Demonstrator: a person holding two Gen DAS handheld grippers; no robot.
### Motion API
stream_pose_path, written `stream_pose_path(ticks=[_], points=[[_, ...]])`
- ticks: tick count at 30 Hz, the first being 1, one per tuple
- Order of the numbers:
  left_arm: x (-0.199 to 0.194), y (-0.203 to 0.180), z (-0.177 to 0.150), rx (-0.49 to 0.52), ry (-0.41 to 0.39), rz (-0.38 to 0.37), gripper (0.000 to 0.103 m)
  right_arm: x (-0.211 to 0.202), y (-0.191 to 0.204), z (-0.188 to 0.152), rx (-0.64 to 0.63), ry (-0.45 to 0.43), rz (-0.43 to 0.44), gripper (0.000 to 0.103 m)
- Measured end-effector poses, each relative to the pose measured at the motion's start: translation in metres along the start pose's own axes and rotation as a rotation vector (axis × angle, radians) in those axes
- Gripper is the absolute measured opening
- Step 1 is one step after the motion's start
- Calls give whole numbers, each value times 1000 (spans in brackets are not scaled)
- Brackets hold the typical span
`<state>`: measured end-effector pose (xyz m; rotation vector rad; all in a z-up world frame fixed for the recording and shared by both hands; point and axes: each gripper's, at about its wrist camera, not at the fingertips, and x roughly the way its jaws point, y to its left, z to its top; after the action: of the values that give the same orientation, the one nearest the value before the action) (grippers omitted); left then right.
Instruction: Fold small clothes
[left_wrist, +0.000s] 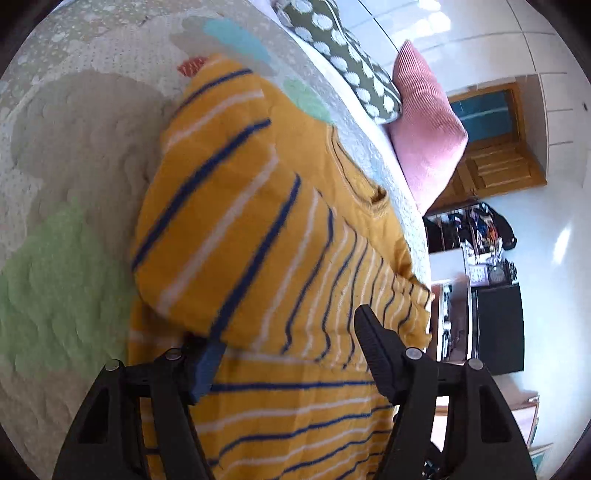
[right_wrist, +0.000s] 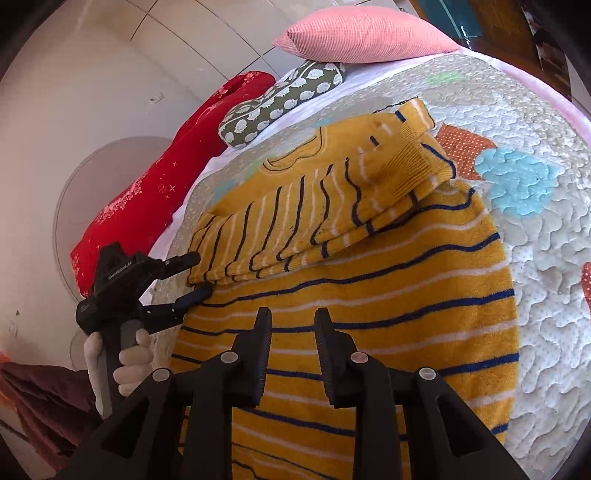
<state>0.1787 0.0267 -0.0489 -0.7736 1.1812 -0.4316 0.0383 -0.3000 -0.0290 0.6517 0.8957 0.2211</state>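
A small mustard-yellow sweater (right_wrist: 369, 288) with blue and white stripes lies on a quilted bed cover (right_wrist: 546, 295). One sleeve (right_wrist: 332, 206) is folded across its body. My left gripper (left_wrist: 286, 339) is open, its jaws wide apart around the folded sleeve's edge; it also shows in the right wrist view (right_wrist: 199, 273), at the sweater's left edge, held by a gloved hand. My right gripper (right_wrist: 292, 317) is open with a narrow gap, empty, just above the sweater's lower body. In the left wrist view the sweater (left_wrist: 258, 221) fills the middle.
A pink pillow (right_wrist: 365, 33), a green patterned cushion (right_wrist: 280, 99) and a red bolster (right_wrist: 159, 184) lie at the bed's far side. A wooden door (left_wrist: 495, 147) and a cluttered shelf (left_wrist: 476, 236) stand beyond the bed edge.
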Motion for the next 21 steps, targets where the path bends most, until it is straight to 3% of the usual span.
stream_pose_path(ticks=[1,3,4,8,12,14,17,18,19,21], points=[[-6,2,8,-7,-47,13,66,5,-3,3,3,4,-12,25],[-19,7,23,9,-115,30,51,14,-11,10,15,7,-38,25],[-24,9,29,18,-137,55,48,17,-16,14,21,7,-48,25],[-27,22,41,43,-143,121,32,24,-37,29,81,-12,-41,25],[-30,37,37,12,-148,104,30,27,-57,46,195,-40,14,37],[-28,34,33,36,-139,114,31,31,-65,52,256,-42,60,37],[-25,22,29,86,-138,139,31,29,-74,68,290,-82,5,37],[-24,18,29,102,-140,152,31,26,-80,75,308,-104,-6,35],[-24,13,27,124,-143,178,31,22,-87,81,322,-130,-14,21],[-20,5,24,160,-143,238,31,11,-98,91,328,-182,-116,12]])
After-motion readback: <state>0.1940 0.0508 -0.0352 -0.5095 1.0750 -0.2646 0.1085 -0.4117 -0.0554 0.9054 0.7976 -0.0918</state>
